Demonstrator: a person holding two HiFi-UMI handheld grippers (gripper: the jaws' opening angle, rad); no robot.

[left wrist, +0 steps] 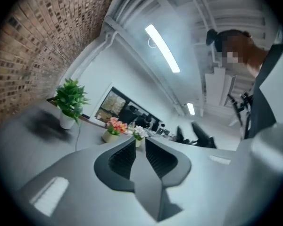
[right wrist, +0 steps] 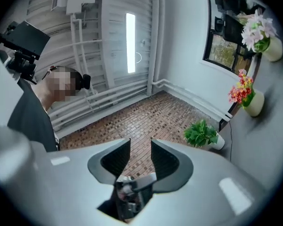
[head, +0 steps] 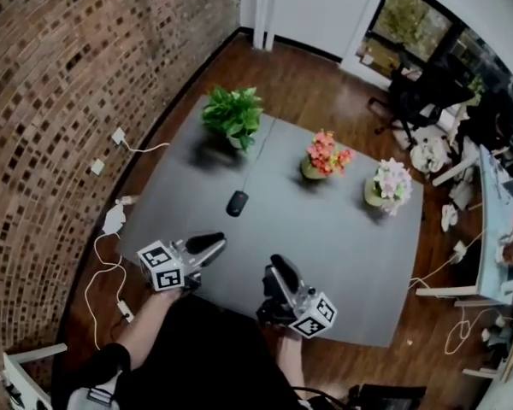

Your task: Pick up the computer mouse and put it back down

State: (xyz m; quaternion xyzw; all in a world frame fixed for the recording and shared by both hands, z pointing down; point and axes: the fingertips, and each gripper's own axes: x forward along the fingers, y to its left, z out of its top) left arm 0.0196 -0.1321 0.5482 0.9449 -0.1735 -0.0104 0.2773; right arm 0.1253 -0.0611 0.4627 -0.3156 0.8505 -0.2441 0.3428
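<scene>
A black computer mouse (head: 237, 202) lies on the grey table (head: 350, 246), and its thin cable runs off towards the green plant (head: 233, 116). My left gripper (head: 215, 243) hovers level over the table's near left part, just short of the mouse, with its jaws shut and nothing between them (left wrist: 140, 147). My right gripper (head: 278, 267) is near the front edge, tilted upward and facing the brick wall. Its jaws stand slightly apart, open and holding nothing (right wrist: 140, 147). Neither gripper view shows the mouse.
Three potted plants stand along the far side of the table: the green one, orange-pink flowers (head: 325, 155) and pale pink flowers (head: 390, 182). A brick wall (head: 51, 101) runs along the left, with cables and plugs (head: 111, 220) on the floor below. An office chair (head: 419, 92) and desks are at the right.
</scene>
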